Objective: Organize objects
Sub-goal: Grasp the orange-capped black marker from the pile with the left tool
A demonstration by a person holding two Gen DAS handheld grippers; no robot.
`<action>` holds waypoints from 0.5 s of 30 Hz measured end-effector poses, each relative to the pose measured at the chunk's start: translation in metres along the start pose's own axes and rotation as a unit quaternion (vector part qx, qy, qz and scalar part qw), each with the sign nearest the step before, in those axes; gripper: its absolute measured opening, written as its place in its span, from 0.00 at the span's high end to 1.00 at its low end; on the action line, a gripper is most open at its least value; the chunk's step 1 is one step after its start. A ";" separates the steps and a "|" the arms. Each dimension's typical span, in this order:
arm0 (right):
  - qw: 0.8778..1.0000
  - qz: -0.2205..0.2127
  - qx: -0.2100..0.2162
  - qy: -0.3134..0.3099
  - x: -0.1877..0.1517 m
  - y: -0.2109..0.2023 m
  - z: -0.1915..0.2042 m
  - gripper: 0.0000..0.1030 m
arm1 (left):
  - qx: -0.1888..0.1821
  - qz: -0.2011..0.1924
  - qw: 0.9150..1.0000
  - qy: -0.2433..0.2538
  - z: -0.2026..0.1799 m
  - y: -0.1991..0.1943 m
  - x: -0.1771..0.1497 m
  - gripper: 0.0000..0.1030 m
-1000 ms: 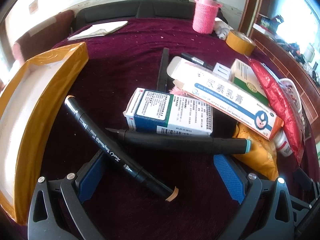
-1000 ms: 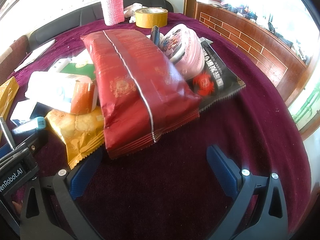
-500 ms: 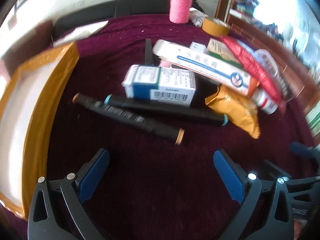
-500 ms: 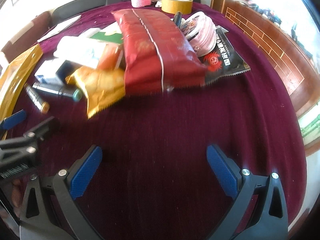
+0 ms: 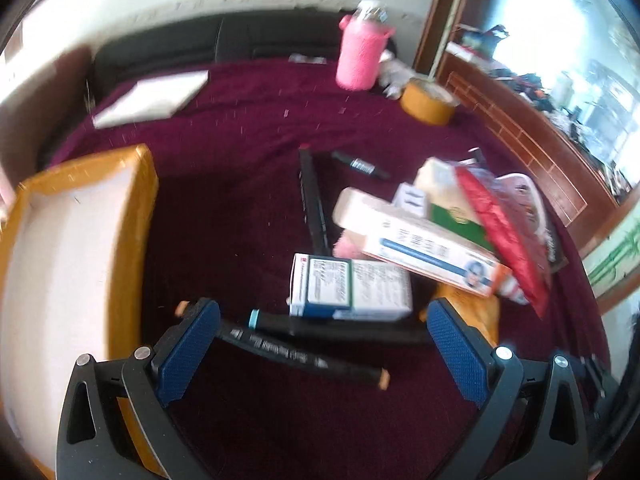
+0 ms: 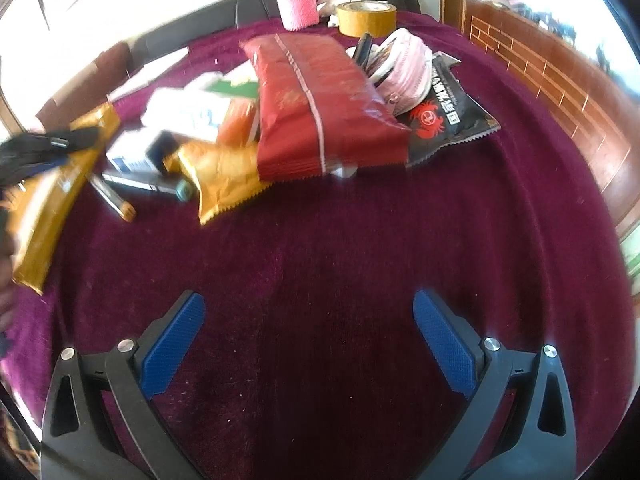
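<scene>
Sorting not yet begun: left gripper (image 5: 322,354) spread wide and empty, straddling the orange-tipped marker (image 5: 304,358) just ahead of it, open box (image 5: 76,264) to its left; right gripper (image 6: 308,344) likewise spread, idle; next, probably close squarely on the marker barrel.

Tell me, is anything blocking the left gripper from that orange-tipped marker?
Nothing visible does. The left gripper is open, and the marker lies on the cloth between its fingers. A teal-capped pen and a blue-white box lie just beyond it.
</scene>
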State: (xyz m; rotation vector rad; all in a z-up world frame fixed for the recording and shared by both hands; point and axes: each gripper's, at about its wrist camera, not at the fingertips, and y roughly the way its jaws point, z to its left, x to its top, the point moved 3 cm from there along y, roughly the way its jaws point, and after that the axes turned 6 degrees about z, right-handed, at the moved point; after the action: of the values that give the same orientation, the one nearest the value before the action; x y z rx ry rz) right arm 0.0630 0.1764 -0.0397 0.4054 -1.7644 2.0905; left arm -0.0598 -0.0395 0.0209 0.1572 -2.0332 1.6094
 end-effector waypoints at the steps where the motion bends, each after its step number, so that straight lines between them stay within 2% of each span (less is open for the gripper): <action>1: 1.000 -0.004 0.011 0.006 0.000 -0.001 -0.002 0.00 | 0.008 0.009 1.000 -0.005 0.004 0.010 0.004 0.02; 3: 0.999 -0.011 0.027 0.016 -0.001 -0.003 -0.005 0.00 | 0.005 0.038 0.999 -0.006 0.011 0.031 0.007 0.01; 4: 0.999 -0.012 0.031 0.018 -0.002 -0.004 -0.006 0.00 | -0.036 0.049 0.998 -0.016 0.015 0.035 0.006 0.02; 6: 0.999 -0.014 0.033 0.019 -0.003 -0.004 -0.005 0.00 | -0.075 0.087 0.993 -0.032 0.019 0.043 -0.003 0.03; 7: 0.999 -0.014 0.032 0.019 -0.003 -0.004 -0.005 0.00 | -0.081 0.089 0.992 -0.025 0.018 0.040 -0.007 0.02; 8: 0.999 -0.014 0.031 0.019 -0.003 -0.004 -0.004 0.00 | -0.092 0.102 0.990 -0.009 0.014 0.040 -0.012 0.03; 11: 1.000 -0.011 0.023 0.015 -0.001 -0.003 0.001 0.00 | -0.093 0.129 0.986 0.059 -0.005 0.031 -0.039 0.03; 13: 1.000 -0.009 0.021 0.014 0.000 -0.004 -0.005 0.00 | -0.117 0.144 0.978 0.093 -0.017 0.022 -0.059 0.03; 15: 1.000 -0.010 0.022 0.015 -0.001 -0.004 -0.005 0.00 | -0.119 0.138 0.976 0.120 -0.027 0.013 -0.075 0.03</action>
State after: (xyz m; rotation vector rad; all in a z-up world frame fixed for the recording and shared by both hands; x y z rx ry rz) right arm 0.0657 0.1822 -0.0376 0.4005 -1.6923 2.1139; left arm 0.0073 -0.0282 -0.0216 -0.4030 -2.1013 1.4416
